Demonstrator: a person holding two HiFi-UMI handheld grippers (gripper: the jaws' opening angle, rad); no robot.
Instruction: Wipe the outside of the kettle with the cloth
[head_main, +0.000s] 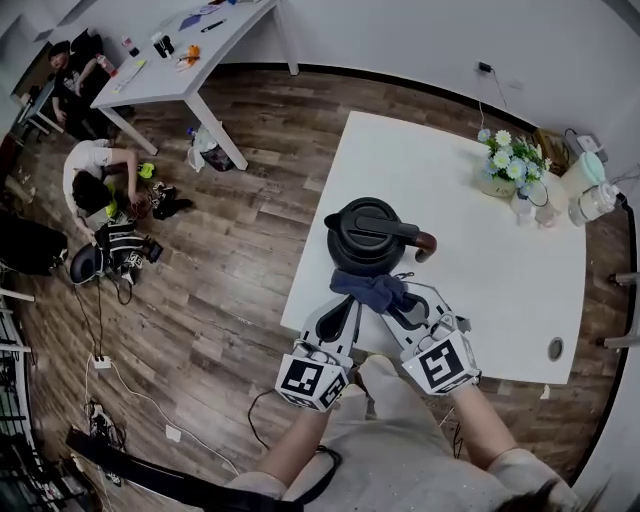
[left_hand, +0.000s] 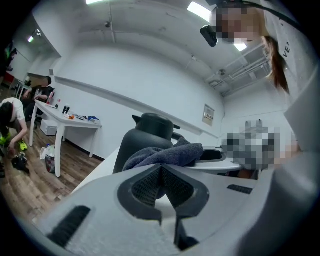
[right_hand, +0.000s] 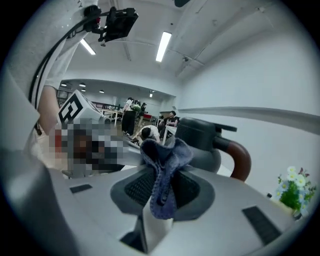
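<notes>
A black kettle (head_main: 368, 232) with a brown-tipped handle stands on the white table (head_main: 480, 270), near its front edge. A dark blue cloth (head_main: 372, 289) is bunched against the kettle's near side. My right gripper (head_main: 398, 300) is shut on the cloth (right_hand: 165, 155), which sticks up between its pads in front of the kettle (right_hand: 200, 137). My left gripper (head_main: 349, 300) is beside it. In the left gripper view its jaws (left_hand: 160, 169) are shut with nothing between the pads. There the cloth (left_hand: 165, 155) hangs just beyond the tips, before the kettle (left_hand: 137, 142).
A flower pot (head_main: 510, 165) and clear bottles (head_main: 590, 195) stand at the table's far right corner. A cable hole (head_main: 555, 349) is near the front right edge. A second white table (head_main: 190, 60) and people (head_main: 95, 180) with gear on the wooden floor are far left.
</notes>
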